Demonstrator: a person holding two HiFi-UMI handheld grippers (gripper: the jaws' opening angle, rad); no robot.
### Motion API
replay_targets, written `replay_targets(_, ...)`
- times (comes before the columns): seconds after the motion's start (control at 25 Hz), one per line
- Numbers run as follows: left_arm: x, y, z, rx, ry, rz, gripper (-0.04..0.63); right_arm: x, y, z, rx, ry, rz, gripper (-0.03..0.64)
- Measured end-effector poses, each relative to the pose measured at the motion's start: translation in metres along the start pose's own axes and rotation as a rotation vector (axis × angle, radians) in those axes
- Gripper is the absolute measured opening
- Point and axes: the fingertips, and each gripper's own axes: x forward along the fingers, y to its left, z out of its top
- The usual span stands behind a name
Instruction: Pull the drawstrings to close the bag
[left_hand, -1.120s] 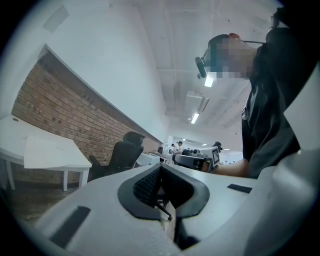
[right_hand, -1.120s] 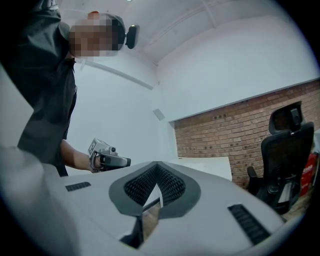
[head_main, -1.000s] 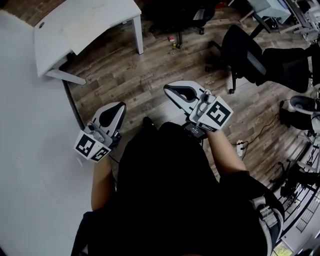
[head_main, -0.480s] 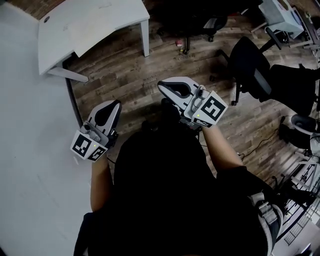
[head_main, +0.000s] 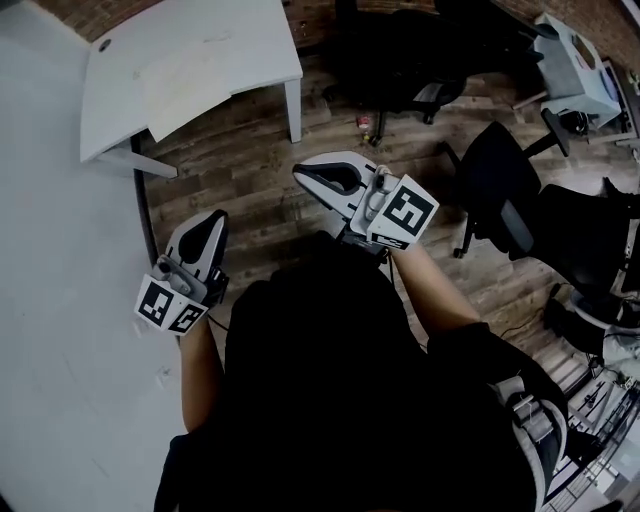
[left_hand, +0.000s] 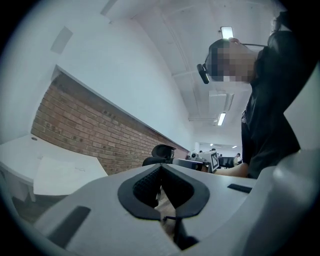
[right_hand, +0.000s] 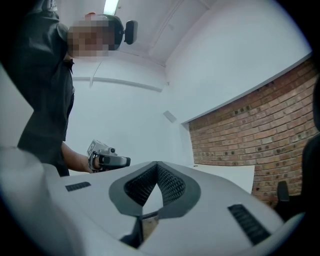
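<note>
Bag and drawstrings: no view shows them, so long axis and heading cannot be told. Left gripper (head_main: 210, 222): jaws pressed together, nothing between, tips toward the white desk (head_main: 190, 70). Right gripper (head_main: 308, 173): jaws pressed together, empty, over the wood floor (head_main: 250, 170). Against a second ago, head view: both grippers sit further left, right one higher; more desk shows

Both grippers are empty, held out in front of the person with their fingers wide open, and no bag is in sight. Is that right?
The fingers are not open. The left gripper and the right gripper each have their fingers shut together, as the left and right gripper views show. The rest holds: both empty, held out in front of the person, no bag in sight.
</note>
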Motion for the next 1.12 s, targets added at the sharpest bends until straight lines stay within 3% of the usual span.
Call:
replay_targets(0.48, 0.024, 0.043, 0.015, 0.021, -0.063, 0.243, 0.017, 0.034, -0.068, 0.006, 0.008, 0.009, 0.218, 0.006)
replay_targets(0.68, 0.015, 0.062, 0.014, 0.005, -0.084, 0.339, 0.017, 0.040, -0.086, -0.002, 0.028, 0.027, 0.258, 0.006)
replay_targets(0.92, 0.002, 0.092, 0.007, -0.026, -0.082, 0.393, 0.017, 0.067, -0.103, -0.017, 0.064, 0.050, 0.267, 0.006)
replay_targets(1.12, 0.001, 0.142, 0.005, -0.061, -0.084, 0.388, 0.017, 0.108, -0.124, -0.026, 0.066, 0.077, 0.265, 0.006)
